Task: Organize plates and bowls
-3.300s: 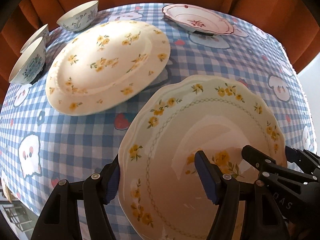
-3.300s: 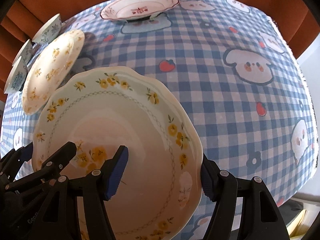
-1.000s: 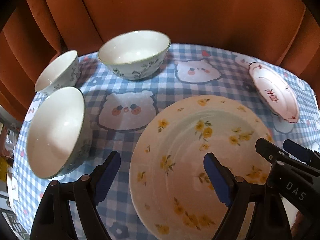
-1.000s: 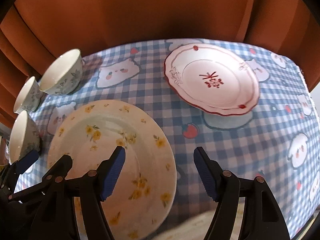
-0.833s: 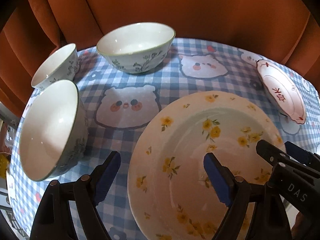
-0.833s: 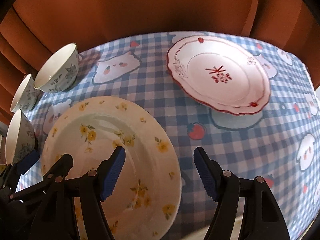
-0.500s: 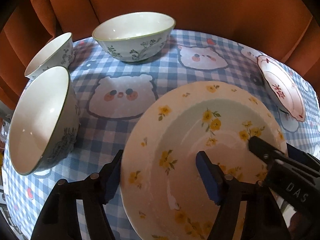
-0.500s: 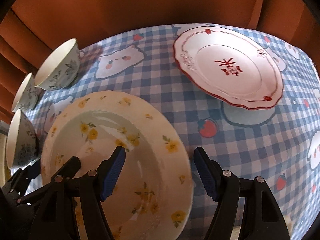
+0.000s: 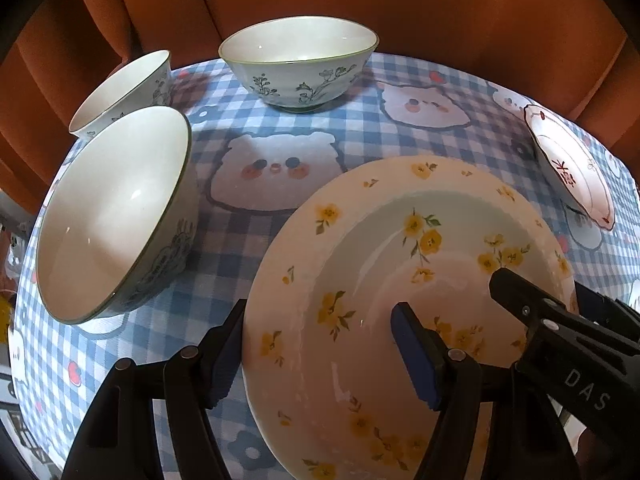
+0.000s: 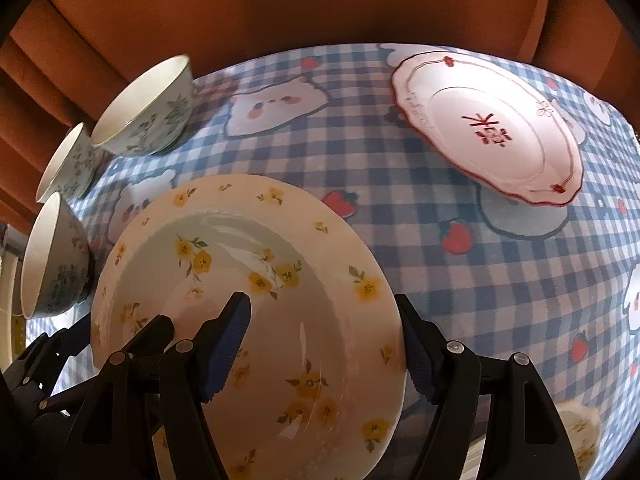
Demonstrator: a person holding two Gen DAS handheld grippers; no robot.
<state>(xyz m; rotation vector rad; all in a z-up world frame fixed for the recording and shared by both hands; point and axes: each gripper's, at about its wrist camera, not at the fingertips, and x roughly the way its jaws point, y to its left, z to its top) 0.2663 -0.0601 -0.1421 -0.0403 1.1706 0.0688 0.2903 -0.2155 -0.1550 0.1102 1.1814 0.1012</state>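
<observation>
A cream plate with yellow flowers [image 9: 384, 280] is held between both grippers, tilted off the checked tablecloth. My left gripper [image 9: 320, 352] is shut on its left rim, one finger under and one over. My right gripper [image 10: 324, 344] is shut on its right rim [image 10: 384, 280]. Three white bowls with blue flowers stand at the left: a near one [image 9: 112, 216], a far-left one [image 9: 120, 92] and a back one [image 9: 298, 64]. A white plate with red trim [image 10: 488, 128] lies at the right.
The round table has a blue checked cloth [image 9: 280, 168] with bear and strawberry prints. An orange curtain [image 10: 320, 4] hangs close behind it. A second yellow-flowered plate [image 10: 576, 432] shows low at the right edge of the right wrist view.
Both grippers came down onto the yellow-flowered plate and closed on its two rims. The plate has tipped up off the cloth.
</observation>
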